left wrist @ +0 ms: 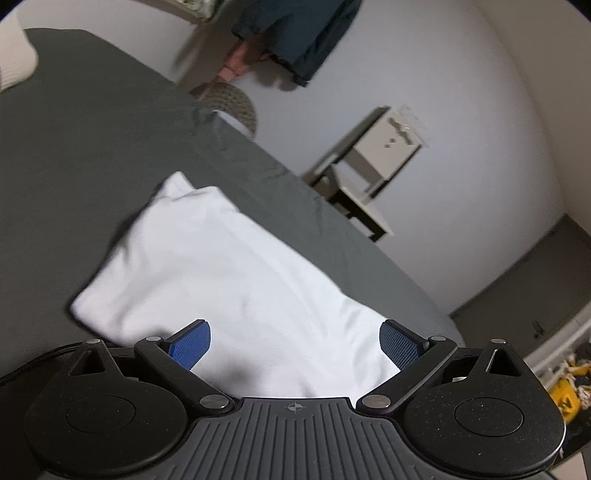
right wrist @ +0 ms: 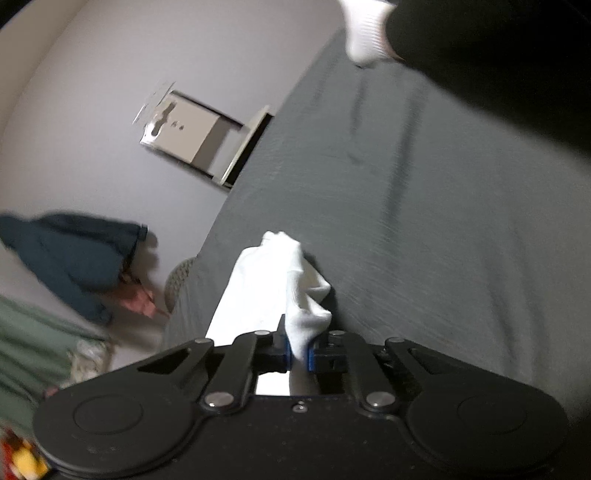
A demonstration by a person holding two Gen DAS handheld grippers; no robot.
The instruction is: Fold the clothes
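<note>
A white garment (left wrist: 229, 280) lies folded on the dark grey bed sheet (left wrist: 92, 155), stretching from the frame's middle down under my left gripper (left wrist: 294, 345). That gripper is open, its blue pads (left wrist: 190, 347) spread wide above the cloth with nothing between them. In the right wrist view my right gripper (right wrist: 299, 356) is shut on a bunched edge of the white garment (right wrist: 269, 288), which rises crumpled from the jaws over the grey sheet (right wrist: 424, 221).
A white bedside cabinet (left wrist: 384, 151) stands against the wall past the bed edge. A dark blue garment (left wrist: 299, 37) hangs on the wall above a woven basket (left wrist: 236, 103). A white sock and dark leg (right wrist: 369, 29) rest on the bed far off.
</note>
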